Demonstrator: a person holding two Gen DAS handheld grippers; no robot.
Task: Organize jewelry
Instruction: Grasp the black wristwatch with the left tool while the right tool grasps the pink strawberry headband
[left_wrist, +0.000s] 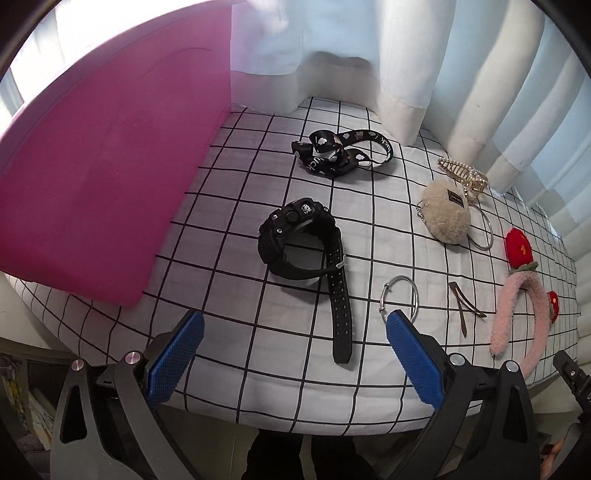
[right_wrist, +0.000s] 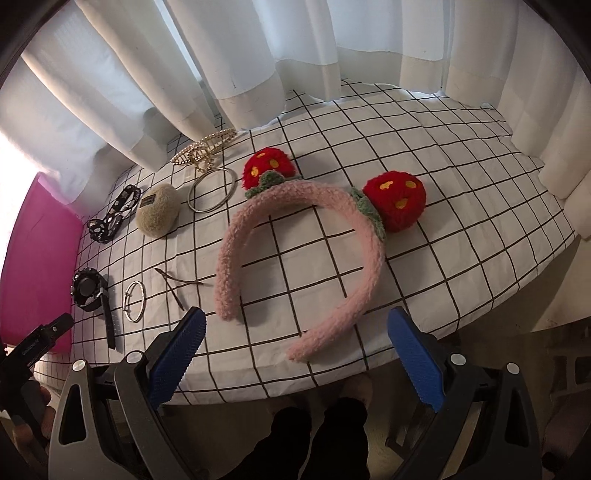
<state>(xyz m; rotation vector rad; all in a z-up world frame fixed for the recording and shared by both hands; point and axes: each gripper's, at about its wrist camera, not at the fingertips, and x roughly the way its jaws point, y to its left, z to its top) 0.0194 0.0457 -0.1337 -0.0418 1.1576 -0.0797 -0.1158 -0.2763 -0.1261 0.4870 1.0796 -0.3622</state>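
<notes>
A black watch (left_wrist: 299, 245) lies on the checked cloth (left_wrist: 236, 332) just ahead of my left gripper (left_wrist: 293, 326), which is open and empty. Right of the watch lie a thin silver bangle (left_wrist: 400, 297), a brown hair pin (left_wrist: 461, 304), a beige fluffy pouch (left_wrist: 445, 210), a pearl hair claw (left_wrist: 463, 171) and a black printed ribbon (left_wrist: 341, 153). The pink fluffy headband (right_wrist: 295, 258) with two red strawberries (right_wrist: 395, 201) lies right in front of my right gripper (right_wrist: 295, 328), also open and holding nothing. A larger silver bangle (right_wrist: 211, 190) sits behind the headband.
A magenta box (left_wrist: 103, 184) takes up the left side of the table. White curtains (right_wrist: 295, 48) hang along the back edge. The table's near edge runs just under both grippers. The other gripper's black body (right_wrist: 35, 345) shows at the lower left of the right wrist view.
</notes>
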